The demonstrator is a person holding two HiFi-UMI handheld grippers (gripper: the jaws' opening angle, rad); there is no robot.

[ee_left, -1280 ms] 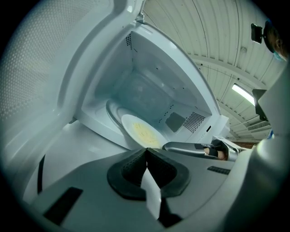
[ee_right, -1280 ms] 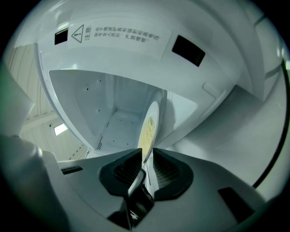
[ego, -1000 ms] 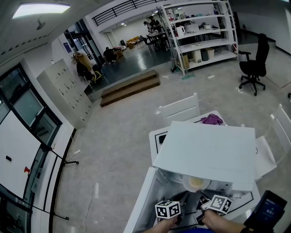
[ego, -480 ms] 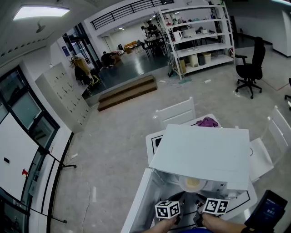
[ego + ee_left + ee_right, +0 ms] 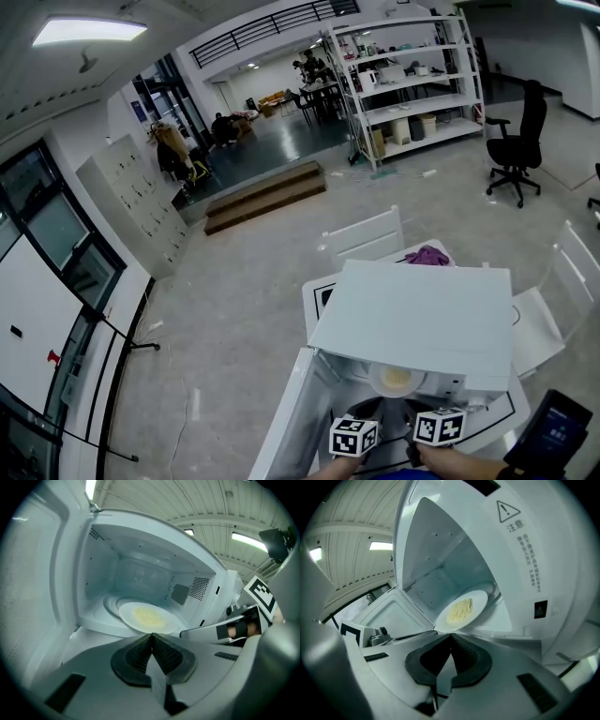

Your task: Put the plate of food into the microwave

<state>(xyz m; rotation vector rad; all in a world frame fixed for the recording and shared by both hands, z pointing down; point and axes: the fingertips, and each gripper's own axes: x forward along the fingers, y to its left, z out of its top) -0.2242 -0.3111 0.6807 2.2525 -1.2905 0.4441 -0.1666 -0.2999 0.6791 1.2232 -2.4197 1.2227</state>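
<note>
A white plate [image 5: 149, 617] with pale yellow food lies in the mouth of the open white microwave [image 5: 412, 314], over its glass turntable [image 5: 110, 607]. From the head view the plate [image 5: 396, 378] shows just under the microwave's top. My left gripper [image 5: 152, 634] is shut, its tips right at the plate's near rim, and I see nothing between the pads. My right gripper [image 5: 451, 634] is shut too, its tips at the rim of the plate [image 5: 461, 610]. Their marker cubes [image 5: 354, 436] [image 5: 439, 427] sit side by side in front of the opening.
The microwave door [image 5: 291, 412] hangs open at the left, beside my left gripper [image 5: 42, 597]. The microwave stands on a white table [image 5: 323, 292] with a purple cloth [image 5: 429, 253] behind it. White chairs [image 5: 366, 232] [image 5: 548, 314] flank the table. A dark handheld screen [image 5: 553, 433] is at bottom right.
Both marker cubes have rolled and drawn a little closer together. The plate stays in the microwave's mouth.
</note>
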